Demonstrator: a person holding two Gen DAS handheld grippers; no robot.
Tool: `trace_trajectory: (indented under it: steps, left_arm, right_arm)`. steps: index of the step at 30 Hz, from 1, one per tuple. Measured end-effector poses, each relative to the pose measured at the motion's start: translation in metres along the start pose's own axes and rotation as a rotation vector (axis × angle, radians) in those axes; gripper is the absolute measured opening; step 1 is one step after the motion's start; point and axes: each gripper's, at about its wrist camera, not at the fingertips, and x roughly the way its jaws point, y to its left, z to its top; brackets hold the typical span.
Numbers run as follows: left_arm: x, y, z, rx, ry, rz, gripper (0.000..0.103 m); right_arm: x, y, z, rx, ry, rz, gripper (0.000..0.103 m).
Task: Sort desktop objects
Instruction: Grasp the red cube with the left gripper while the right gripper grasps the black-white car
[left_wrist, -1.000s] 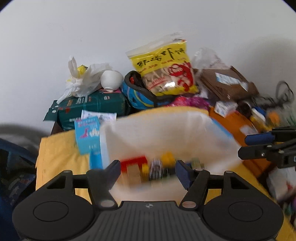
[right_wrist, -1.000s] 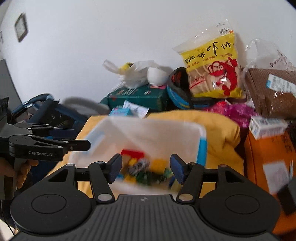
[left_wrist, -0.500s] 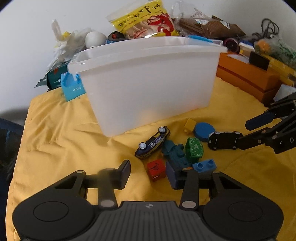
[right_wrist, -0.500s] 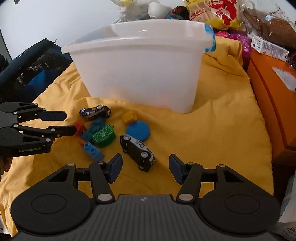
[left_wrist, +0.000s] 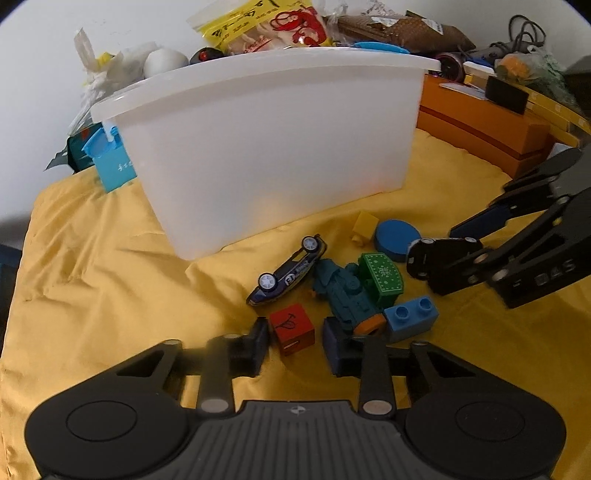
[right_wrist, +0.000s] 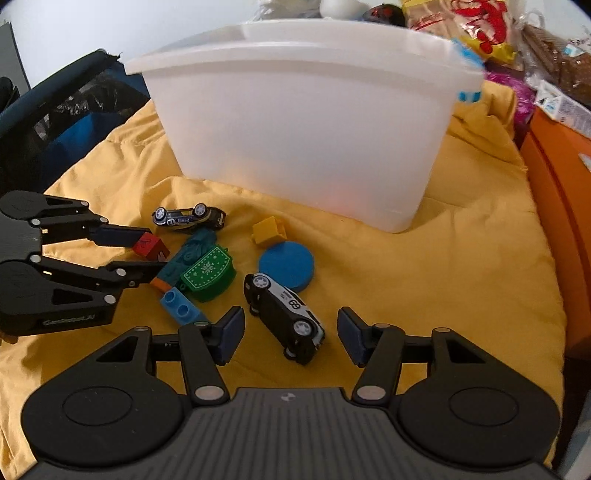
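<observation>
Small toys lie on a yellow cloth (left_wrist: 110, 266) in front of a white plastic bin (left_wrist: 266, 147). My left gripper (left_wrist: 293, 341) is open, its fingers on either side of a red cube (left_wrist: 291, 328), apart from it. My right gripper (right_wrist: 290, 338) is open around a black and white toy car (right_wrist: 284, 315). Nearby lie a dark blue toy car (left_wrist: 288, 271) on its side, a teal toy (left_wrist: 343, 291), a green block (left_wrist: 382, 273), a blue brick (left_wrist: 412, 319), a blue disc (left_wrist: 397, 240) and a yellow block (left_wrist: 364, 225).
Orange boxes (left_wrist: 484, 129) stand to the right of the cloth. Behind the bin are a yellow snack bag (left_wrist: 266, 26), a small blue box (left_wrist: 110, 162) and other clutter against the wall. A dark blue chair (right_wrist: 66, 110) is at the left.
Both grippers dropped from above the bin to cloth level and moved forward. The left now brackets the red cube, the right brackets the black and white car.
</observation>
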Motion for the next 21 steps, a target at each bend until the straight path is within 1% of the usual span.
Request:
trace_trajectory:
  steps: [1,2,3,5,6,9,16,19,20,21]
  left_arm:
    - [-0.001,-0.001,0.000,0.003,-0.003,-0.002,0.029]
    - [-0.001,-0.002,0.000,0.003,-0.006,-0.008,0.027]
    - [-0.002,-0.002,0.000,0.001,-0.009,-0.016,0.027]
    - [-0.003,-0.001,-0.001,-0.004,-0.012,-0.025,0.027]
    - [-0.005,0.000,-0.003,-0.006,-0.014,-0.023,0.027]
    - [-0.012,0.007,-0.010,-0.039,-0.021,-0.016,0.027]
    - [-0.032,0.017,-0.026,-0.076,-0.032,-0.020,0.026]
    - [-0.033,0.019,-0.032,-0.090,-0.020,-0.017,0.026]
    - [-0.033,0.019,-0.033,-0.095,-0.015,-0.015,0.026]
    - [-0.033,0.019,-0.033,-0.098,-0.013,-0.014,0.026]
  right_arm:
    - [0.002,0.001,0.000,-0.004,0.005,0.004,0.059]
    - [0.004,0.001,0.000,-0.005,0.006,0.011,0.052]
    - [0.003,0.001,0.001,-0.002,0.002,0.017,0.040]
    - [0.000,0.000,0.001,0.012,-0.007,0.038,0.031]
    - [-0.002,-0.001,0.000,0.017,-0.009,0.047,0.028]
    - [-0.006,-0.003,-0.006,0.024,-0.008,0.053,0.025]
    - [-0.018,-0.010,-0.026,0.104,-0.013,0.077,0.023]
    - [-0.015,-0.006,-0.024,0.097,-0.017,0.071,0.031]
    - [-0.014,-0.005,-0.022,0.095,-0.021,0.065,0.044]
    - [-0.011,-0.004,-0.019,0.096,-0.024,0.061,0.047]
